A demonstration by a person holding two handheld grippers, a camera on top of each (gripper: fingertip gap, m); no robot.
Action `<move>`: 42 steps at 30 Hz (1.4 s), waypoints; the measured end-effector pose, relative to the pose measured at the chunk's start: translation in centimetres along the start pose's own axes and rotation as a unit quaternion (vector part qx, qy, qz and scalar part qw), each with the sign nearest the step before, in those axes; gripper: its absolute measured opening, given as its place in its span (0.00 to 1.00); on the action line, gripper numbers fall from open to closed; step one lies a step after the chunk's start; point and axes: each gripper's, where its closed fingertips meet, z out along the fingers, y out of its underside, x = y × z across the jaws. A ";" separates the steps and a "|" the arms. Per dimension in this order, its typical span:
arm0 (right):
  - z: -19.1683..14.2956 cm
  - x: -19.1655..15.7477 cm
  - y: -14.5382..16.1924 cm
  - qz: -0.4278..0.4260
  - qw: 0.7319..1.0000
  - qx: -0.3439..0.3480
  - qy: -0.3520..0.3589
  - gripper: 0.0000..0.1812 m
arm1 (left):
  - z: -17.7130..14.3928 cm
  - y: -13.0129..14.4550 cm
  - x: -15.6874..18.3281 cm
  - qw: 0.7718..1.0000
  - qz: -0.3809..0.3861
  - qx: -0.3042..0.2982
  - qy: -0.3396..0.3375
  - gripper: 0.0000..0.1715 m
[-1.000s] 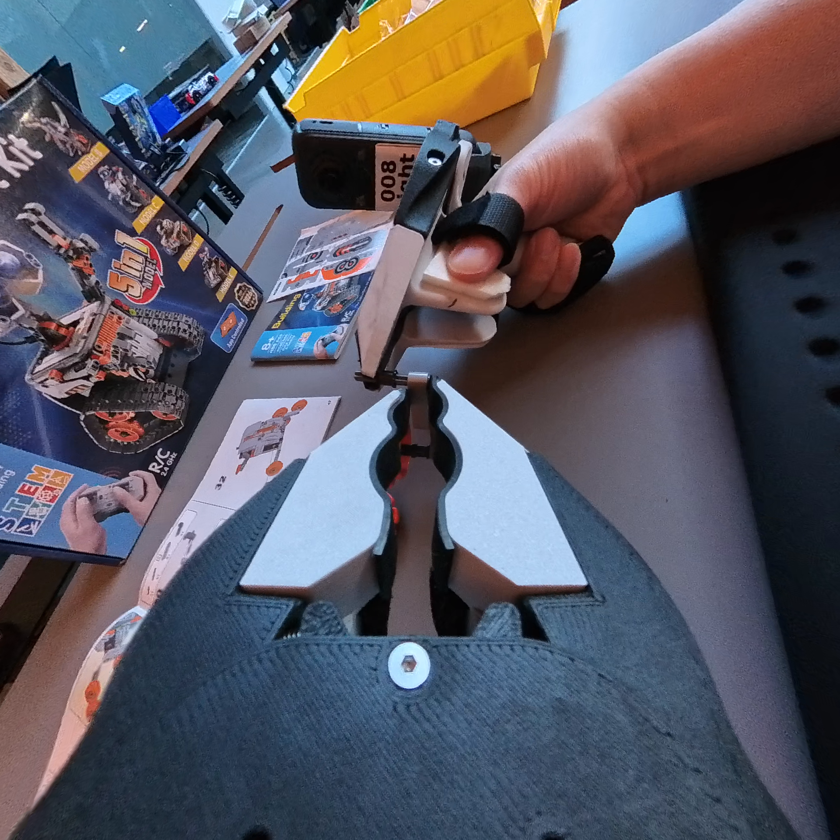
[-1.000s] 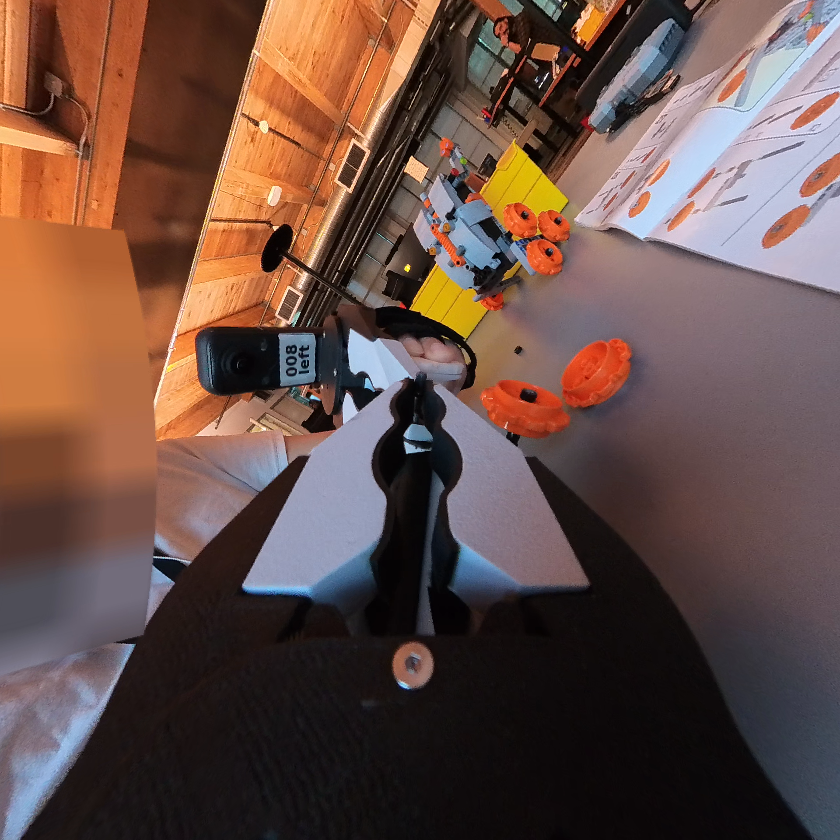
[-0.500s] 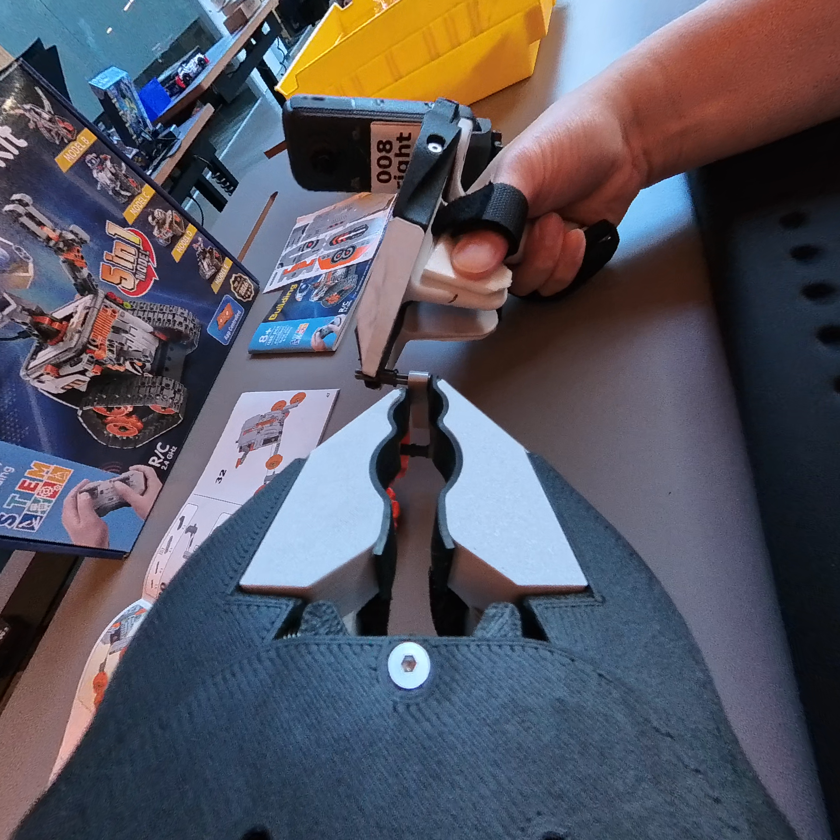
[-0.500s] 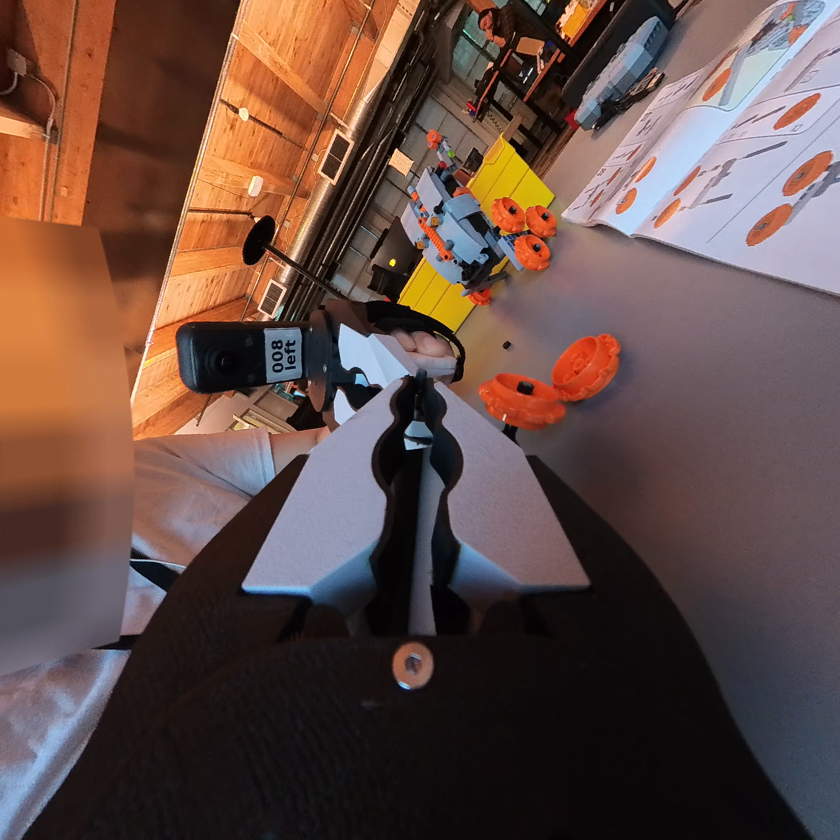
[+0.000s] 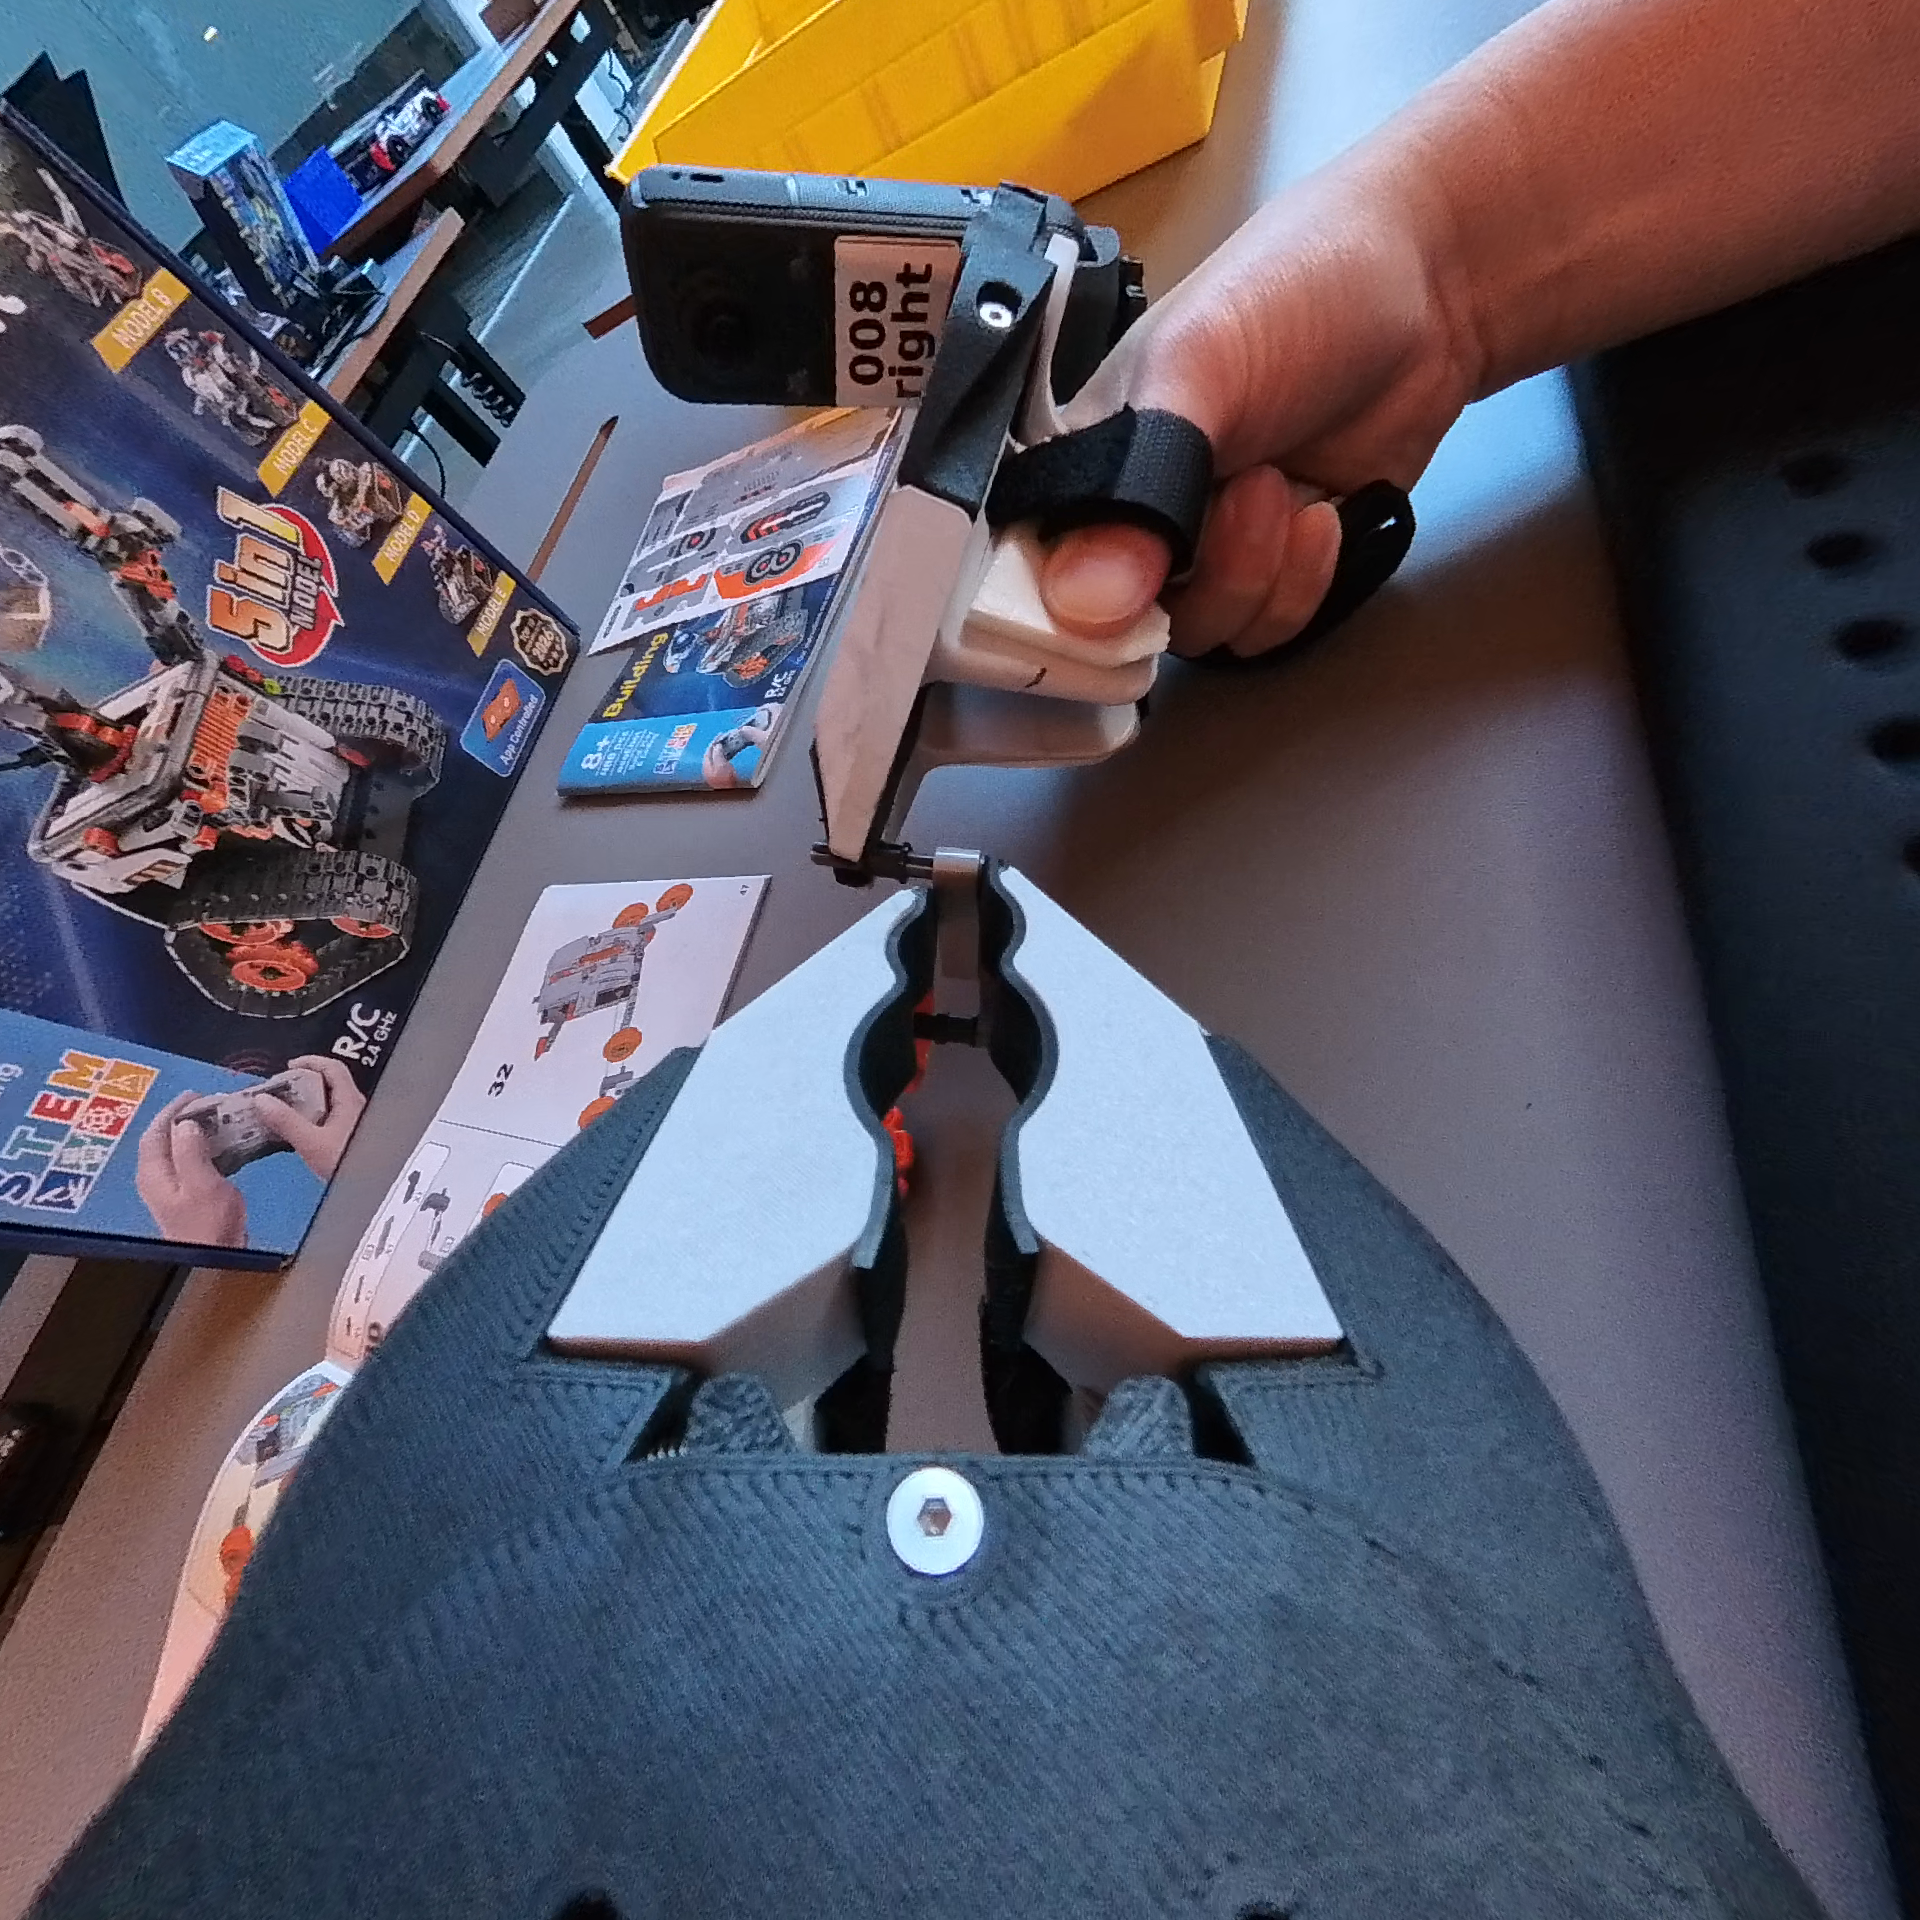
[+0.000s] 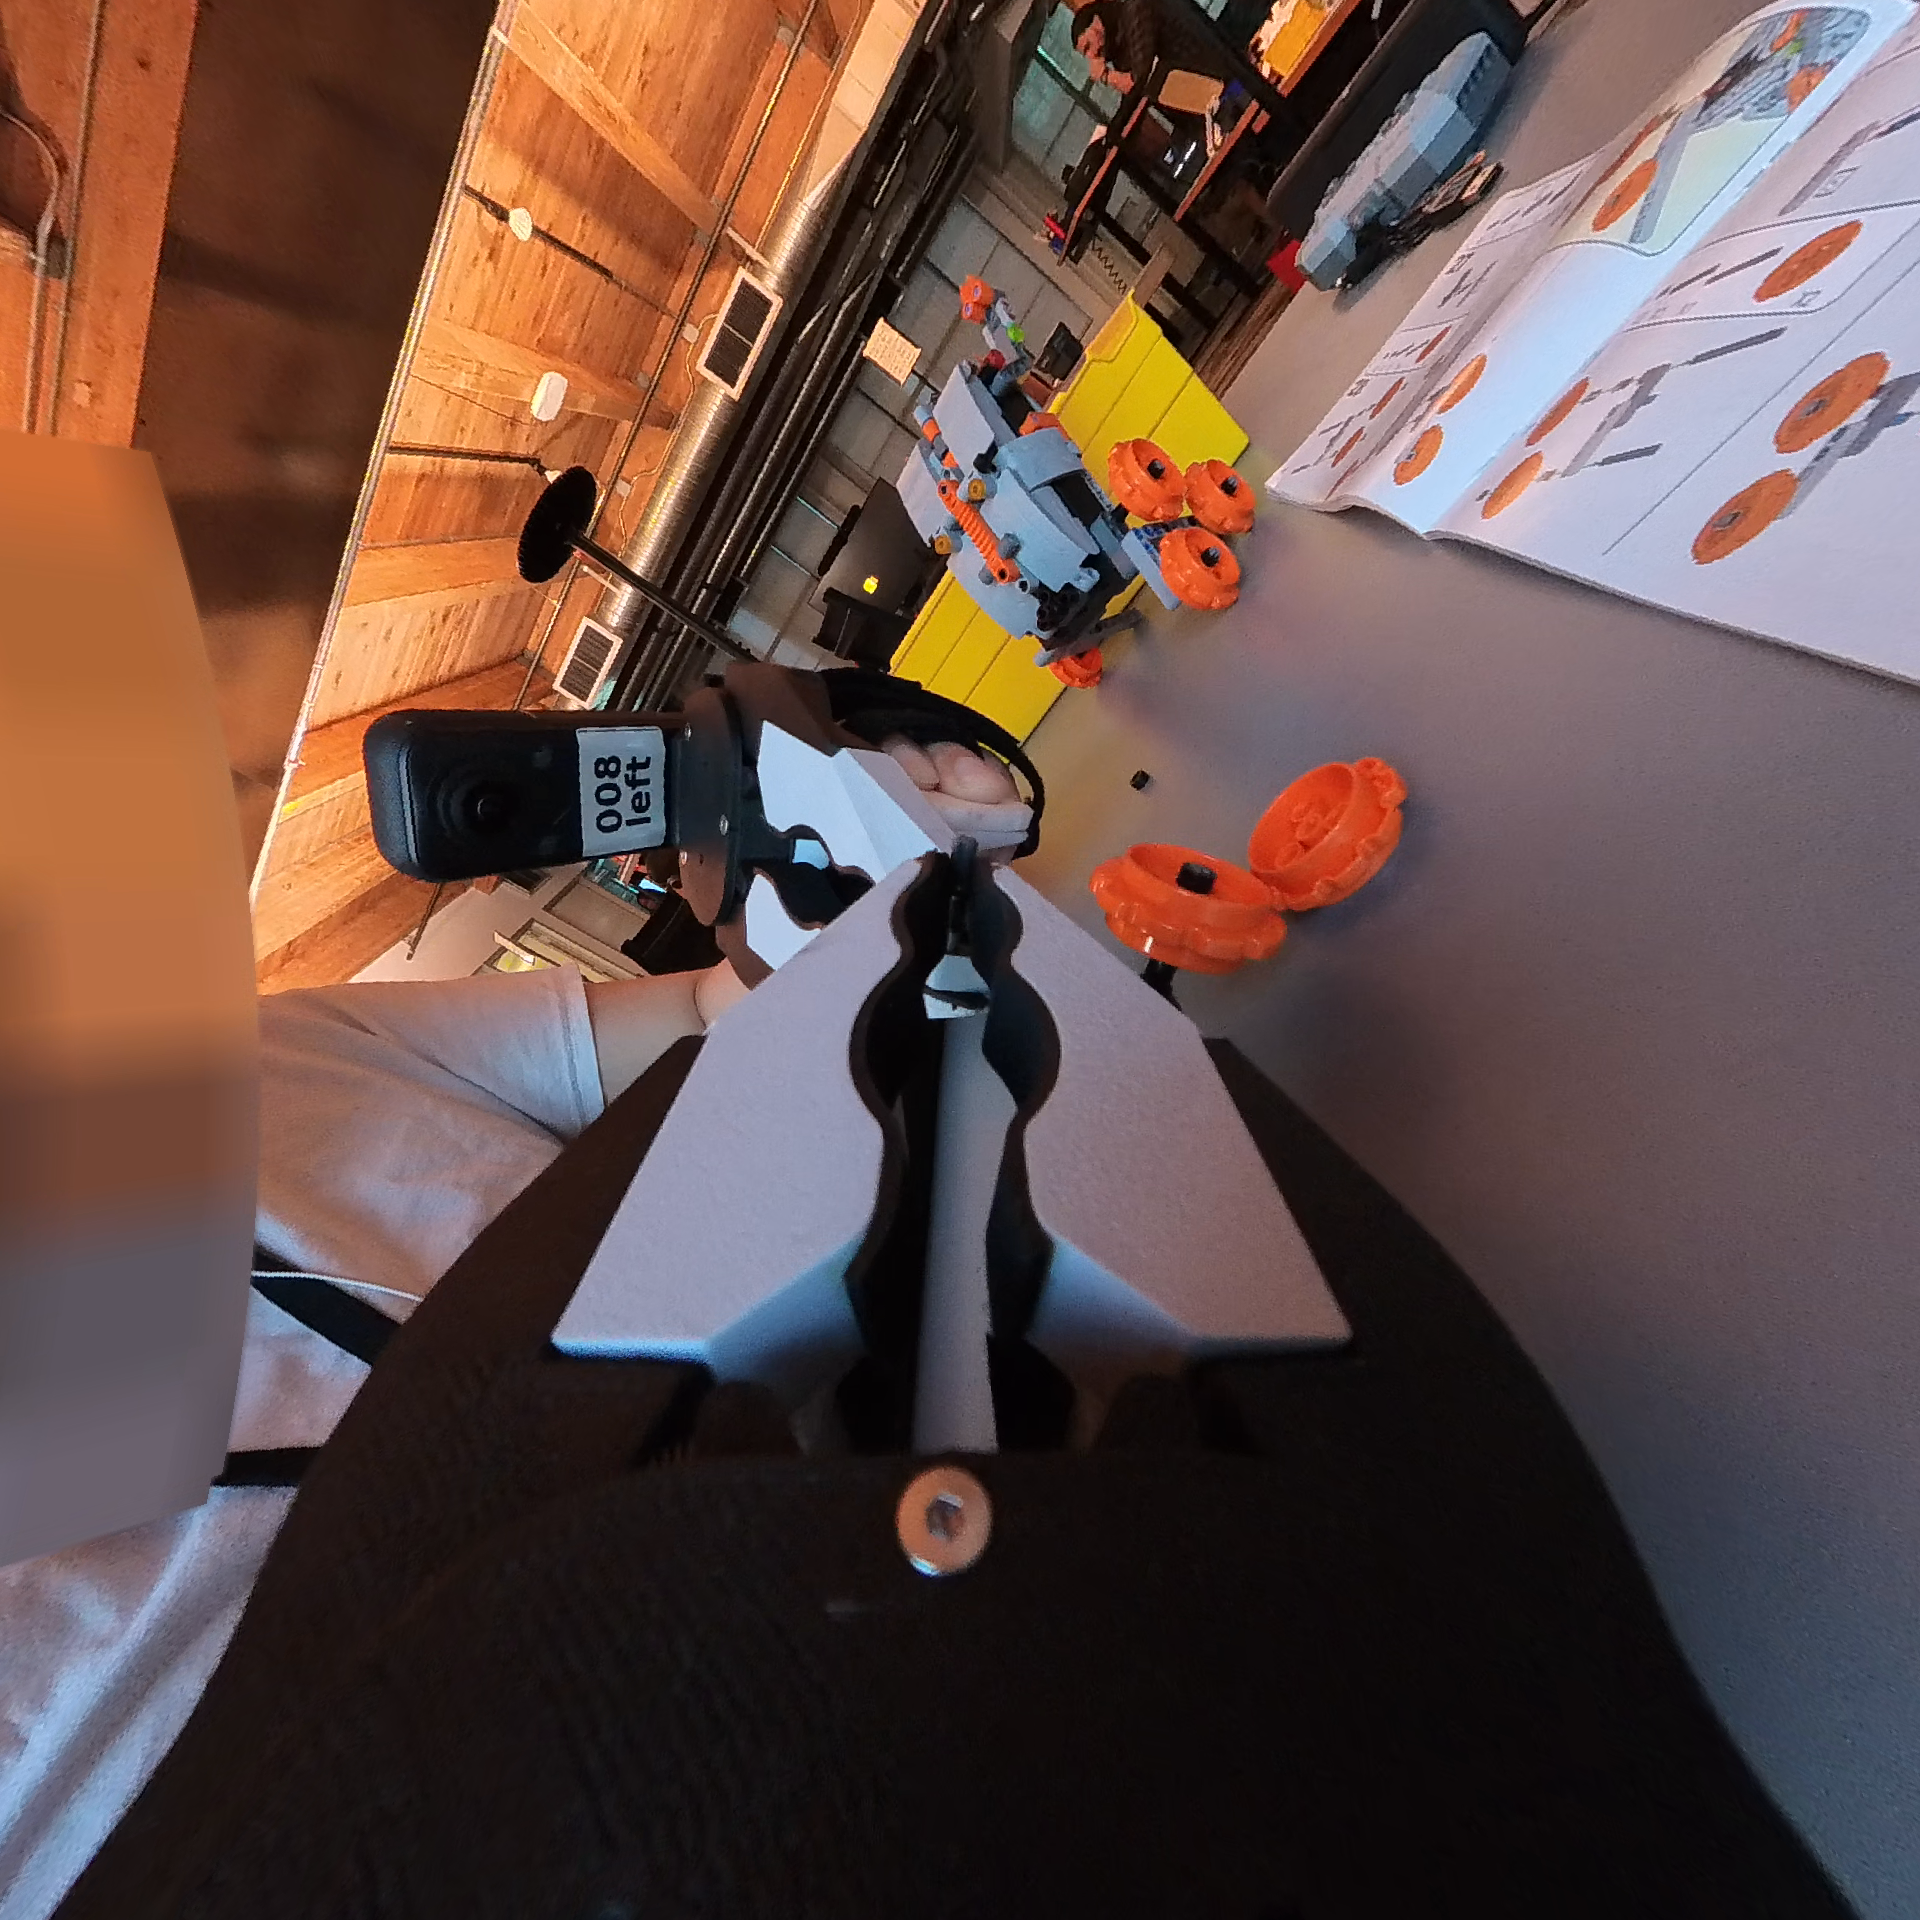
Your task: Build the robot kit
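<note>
My left gripper (image 5: 954,906) is shut on a small grey beam (image 5: 957,935) whose end sticks out past the fingertips. A short black pin and an orange part (image 5: 900,1135) show between its fingers lower down. My right gripper (image 5: 847,847), held by a hand (image 5: 1299,416), comes down from above and is shut on a thin black pin (image 5: 885,858). The pin's end touches the hole at the beam's tip. In the right wrist view my right gripper (image 6: 958,875) is shut, with the left gripper's camera (image 6: 520,792) just beyond it.
Two loose orange wheels (image 6: 1184,914) (image 6: 1325,831) lie on the grey table (image 6: 1558,1039). A grey brick vehicle (image 6: 1039,520) stands farther off by yellow bins (image 6: 1143,416). Open instruction pages (image 6: 1662,364), a booklet (image 5: 717,644) and a kit box (image 5: 208,675) lie to the left. My two grippers' fingertips are within a few centimetres of each other. Left tips and right tips are each some 30 cm from the grey brick vehicle (image 6: 1039,520).
Both grippers stay shut and tip to tip. They have drifted only slightly over the table, and the pin remains at the beam's end.
</note>
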 end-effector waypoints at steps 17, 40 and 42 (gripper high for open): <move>0.1 0.1 0.2 -0.009 1.000 -0.006 0.009 0.04 | 0.0 0.2 0.1 1.000 0.006 -0.008 0.004 0.03; 0.3 0.1 0.4 -0.049 0.998 -0.016 0.019 0.02 | 0.0 0.7 0.8 0.996 0.092 -0.021 0.002 0.04; 0.2 -0.1 0.3 -0.038 0.999 -0.017 0.008 0.03 | 0.0 0.5 0.8 0.995 0.099 -0.015 0.002 0.03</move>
